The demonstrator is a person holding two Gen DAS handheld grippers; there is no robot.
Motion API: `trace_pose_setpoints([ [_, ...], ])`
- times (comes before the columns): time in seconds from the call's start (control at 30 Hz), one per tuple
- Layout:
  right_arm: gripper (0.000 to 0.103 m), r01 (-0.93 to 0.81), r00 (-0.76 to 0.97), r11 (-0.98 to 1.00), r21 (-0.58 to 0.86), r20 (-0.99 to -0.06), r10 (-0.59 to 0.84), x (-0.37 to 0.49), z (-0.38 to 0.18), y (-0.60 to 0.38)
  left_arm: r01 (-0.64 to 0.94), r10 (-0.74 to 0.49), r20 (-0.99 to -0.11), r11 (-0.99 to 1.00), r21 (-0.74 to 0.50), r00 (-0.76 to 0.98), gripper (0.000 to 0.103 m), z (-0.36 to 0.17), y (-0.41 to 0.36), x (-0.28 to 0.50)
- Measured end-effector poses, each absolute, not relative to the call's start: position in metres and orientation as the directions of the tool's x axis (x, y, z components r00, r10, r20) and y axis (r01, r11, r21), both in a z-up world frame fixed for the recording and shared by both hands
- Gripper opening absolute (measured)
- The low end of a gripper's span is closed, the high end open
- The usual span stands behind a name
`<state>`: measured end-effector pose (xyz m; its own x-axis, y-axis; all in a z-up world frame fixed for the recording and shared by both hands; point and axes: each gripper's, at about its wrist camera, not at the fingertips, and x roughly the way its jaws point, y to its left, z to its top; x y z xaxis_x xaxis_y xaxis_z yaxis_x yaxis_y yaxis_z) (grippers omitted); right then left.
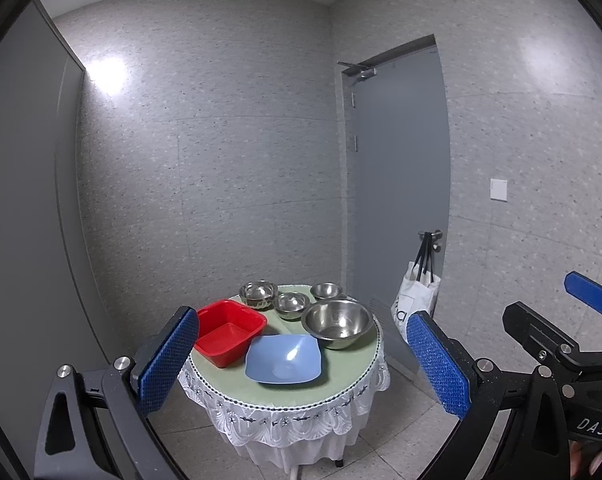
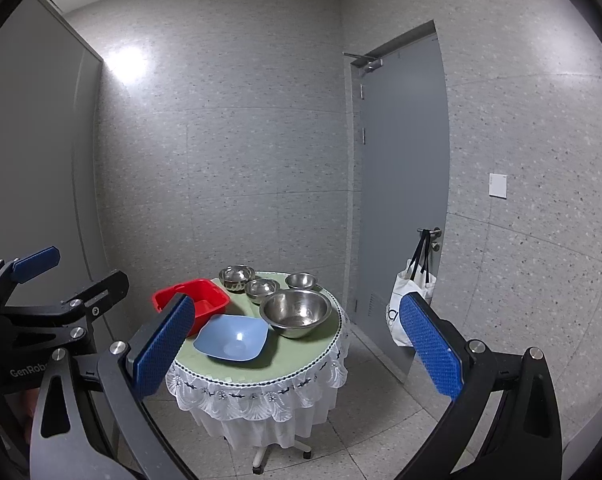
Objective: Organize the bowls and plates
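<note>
A small round table (image 1: 341, 390) (image 2: 301, 354) with a green top and white lace cloth stands ahead. On it are a red square basin (image 1: 229, 336) (image 2: 199, 300), a blue square bowl (image 1: 285, 360) (image 2: 233, 338), a large steel bowl (image 1: 337, 322) (image 2: 295, 312) and three small steel bowls (image 1: 291, 304) (image 2: 261, 289) behind. My left gripper (image 1: 301, 360) is open and empty, well short of the table. My right gripper (image 2: 297, 348) is open and empty too. Each gripper shows at the edge of the other's view.
Speckled grey walls enclose the room. A grey door (image 1: 401, 184) (image 2: 405, 184) stands at the right, with a white tote bag (image 1: 415, 300) (image 2: 407, 292) hanging from its handle. Tiled floor (image 2: 381, 420) surrounds the table.
</note>
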<state>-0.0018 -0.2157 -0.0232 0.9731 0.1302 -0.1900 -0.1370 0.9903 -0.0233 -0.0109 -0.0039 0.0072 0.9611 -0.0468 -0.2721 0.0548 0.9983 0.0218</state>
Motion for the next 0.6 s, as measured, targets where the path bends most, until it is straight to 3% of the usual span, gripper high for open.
trace_pose_setpoints([
  [0.6,0.103,-0.137,0.972,0.990,-0.024,-0.193,0.130,0.0021,-0.0262,-0.2166,0.050,-0.041,-0.277,0.999,0.023,0.960,0.102,0.0096,-0.0068,-0.0047],
])
